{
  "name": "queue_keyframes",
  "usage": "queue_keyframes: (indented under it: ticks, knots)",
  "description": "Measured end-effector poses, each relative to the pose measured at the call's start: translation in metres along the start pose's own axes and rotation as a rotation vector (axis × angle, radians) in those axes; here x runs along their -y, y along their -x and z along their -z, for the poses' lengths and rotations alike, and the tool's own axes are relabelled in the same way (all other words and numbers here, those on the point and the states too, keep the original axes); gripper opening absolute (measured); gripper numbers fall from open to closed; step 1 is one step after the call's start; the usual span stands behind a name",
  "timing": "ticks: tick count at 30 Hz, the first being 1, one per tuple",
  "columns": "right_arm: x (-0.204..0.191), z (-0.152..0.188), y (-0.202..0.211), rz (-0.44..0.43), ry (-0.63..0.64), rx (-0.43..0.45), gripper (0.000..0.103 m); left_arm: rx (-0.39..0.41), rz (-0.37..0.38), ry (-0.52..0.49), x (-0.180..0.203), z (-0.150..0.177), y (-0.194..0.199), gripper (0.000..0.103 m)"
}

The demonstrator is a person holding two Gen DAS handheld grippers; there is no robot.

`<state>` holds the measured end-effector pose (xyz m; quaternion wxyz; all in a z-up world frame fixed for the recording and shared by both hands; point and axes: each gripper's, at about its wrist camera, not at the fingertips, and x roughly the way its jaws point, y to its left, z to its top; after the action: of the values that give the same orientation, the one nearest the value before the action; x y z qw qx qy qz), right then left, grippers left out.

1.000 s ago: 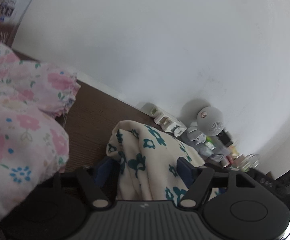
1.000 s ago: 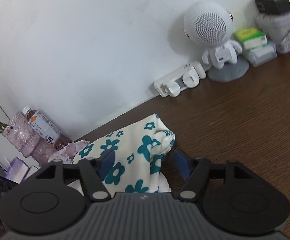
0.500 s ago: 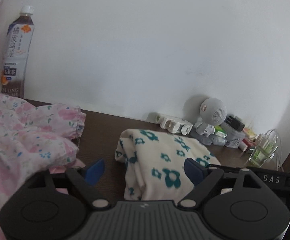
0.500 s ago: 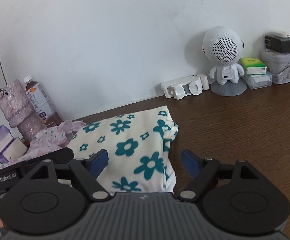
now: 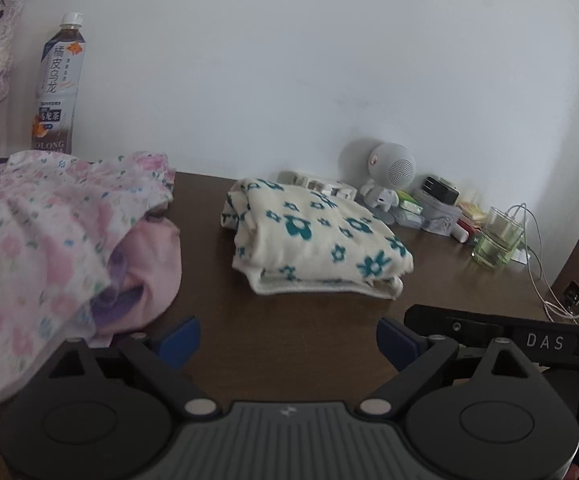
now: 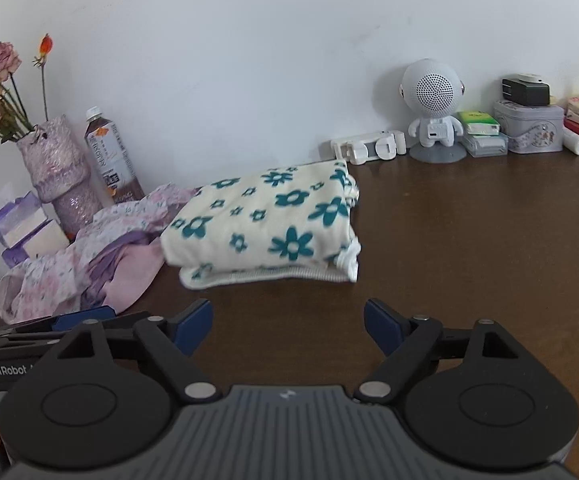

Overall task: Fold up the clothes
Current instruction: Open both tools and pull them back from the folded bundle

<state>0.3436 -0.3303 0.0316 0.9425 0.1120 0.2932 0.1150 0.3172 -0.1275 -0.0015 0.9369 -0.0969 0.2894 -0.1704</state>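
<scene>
- Cream garment w/ teal flowers (image 5: 313,240) lies folded into a thick rectangular bundle on the dark wood table (image 5: 289,340), mid-table toward the wall; ribbed hem faces the cameras, layered edges show at its right end (image 6: 347,260).
- Pink floral clothes pile (image 5: 49,232) sits unfolded to its left, apart from it by a strip of bare wood; a pink and a purple piece poke out underneath.
- Left gripper (image 5: 287,340) is released, blue pads spread wide, nothing between them. Right gripper (image 6: 287,324) likewise spread & empty.
- Vs 1 s ago: both claws were at the bundle w/ cloth between the fingers; now both are back from it, w/ bare table between pads & hem. Bundle looks flatter & squarer.
- Open room: bare wood in front of the bundle & a wide stretch to its right.
- Back edge is crowded: tea bottle (image 5: 59,88), vase w/ dried flowers (image 6: 55,168), white clip strip (image 6: 367,146) just behind the bundle, robot-shaped speaker (image 6: 433,112), tin (image 6: 529,128), glass (image 5: 497,240) w/ white cable (image 5: 537,272) near the right edge.
</scene>
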Motion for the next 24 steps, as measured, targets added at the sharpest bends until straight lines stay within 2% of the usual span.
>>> queue_keyframes:
  ticks: [4, 10, 19, 24]
  knots:
    - [-0.014, 0.020, 0.027, 0.020, 0.014, 0.005, 0.097, -0.001, -0.008, 0.010, 0.004, 0.018, 0.031, 0.096]
    - [-0.036, 0.042, 0.059, -0.006, 0.043, -0.003, 0.098, 0.007, -0.006, 0.012, 0.015, 0.039, 0.078, 0.098]
    - [-0.048, 0.088, 0.115, -0.015, 0.035, -0.012, 0.099, 0.033, 0.008, 0.007, 0.028, 0.077, 0.146, 0.100]
    - [-0.055, 0.116, 0.146, -0.014, 0.025, -0.002, 0.102, 0.033, 0.029, -0.033, 0.037, 0.102, 0.178, 0.100]
